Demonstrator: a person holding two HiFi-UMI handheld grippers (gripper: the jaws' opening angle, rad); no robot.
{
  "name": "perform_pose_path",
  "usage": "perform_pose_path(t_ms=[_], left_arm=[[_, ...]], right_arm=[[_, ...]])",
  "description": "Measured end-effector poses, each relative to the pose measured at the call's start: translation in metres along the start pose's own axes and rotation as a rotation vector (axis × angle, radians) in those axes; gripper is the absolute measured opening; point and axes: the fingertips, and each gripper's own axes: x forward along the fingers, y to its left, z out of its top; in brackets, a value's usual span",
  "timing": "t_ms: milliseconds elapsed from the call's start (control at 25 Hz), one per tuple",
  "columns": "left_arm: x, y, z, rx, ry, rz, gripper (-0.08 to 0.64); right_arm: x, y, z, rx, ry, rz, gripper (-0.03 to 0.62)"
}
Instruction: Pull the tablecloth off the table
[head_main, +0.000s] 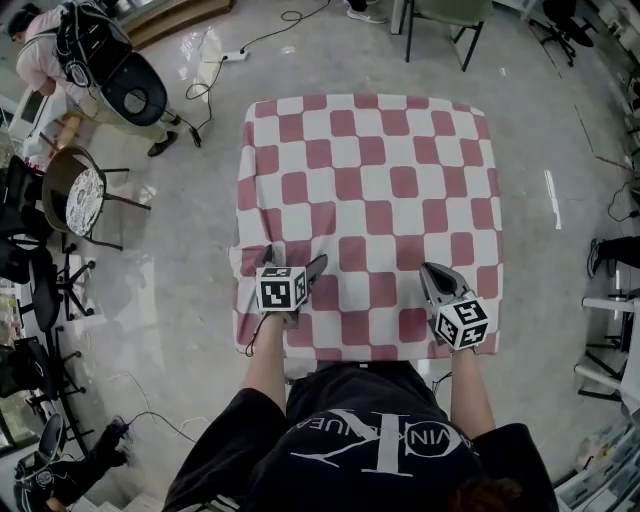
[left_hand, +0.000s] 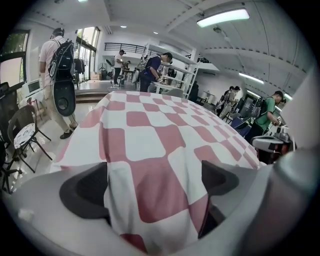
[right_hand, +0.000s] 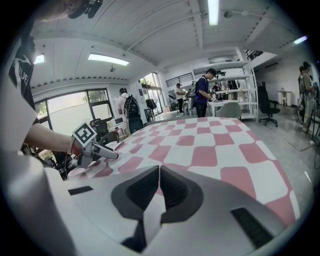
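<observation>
A red-and-white checked tablecloth (head_main: 370, 180) covers the whole square table. My left gripper (head_main: 295, 257) is over the cloth's near left part with its jaws spread wide. In the left gripper view a raised fold of the tablecloth (left_hand: 160, 125) stands between the two pads of the left gripper (left_hand: 155, 185), and they do not press on it. My right gripper (head_main: 428, 268) lies on the cloth's near right part. In the right gripper view the jaws of the right gripper (right_hand: 159, 172) are together, with a thin sliver of tablecloth (right_hand: 220, 145) pinched at the tips. The left gripper (right_hand: 107, 152) also shows there.
A round-seated chair (head_main: 75, 195) stands left of the table, and a person with a dark backpack (head_main: 100, 70) is beyond it. Another chair (head_main: 440, 20) is past the far edge. Cables (head_main: 250, 45) trail on the floor. People work at shelves (left_hand: 165, 60) in the background.
</observation>
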Motion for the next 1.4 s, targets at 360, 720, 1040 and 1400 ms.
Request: perform_pose_path(t_ms=[360,720,1040,1400], left_arm=[[0.011,-0.001,-0.012,0.100,0.079,0.092,0.553],[0.001,0.004,-0.004,0.085,0.070,0.110,0.403],[0.002,-0.010,-0.004,0.093,0.083,0.084,0.267],[-0.002,-0.011,-0.003,0.034,0.085,0.017,0.169]], right_arm=[[-0.009,-0.019,0.000,0.002,0.005,-0.106,0.012],[-0.028,-0.075,-0.003,0.018,0.052,-0.294,0.035],[-0.036,-0.131,-0.024,0.134,0.161,-0.384,0.292],[-0.043,-0.165,-0.044,0.200,0.253,-0.452,0.314]])
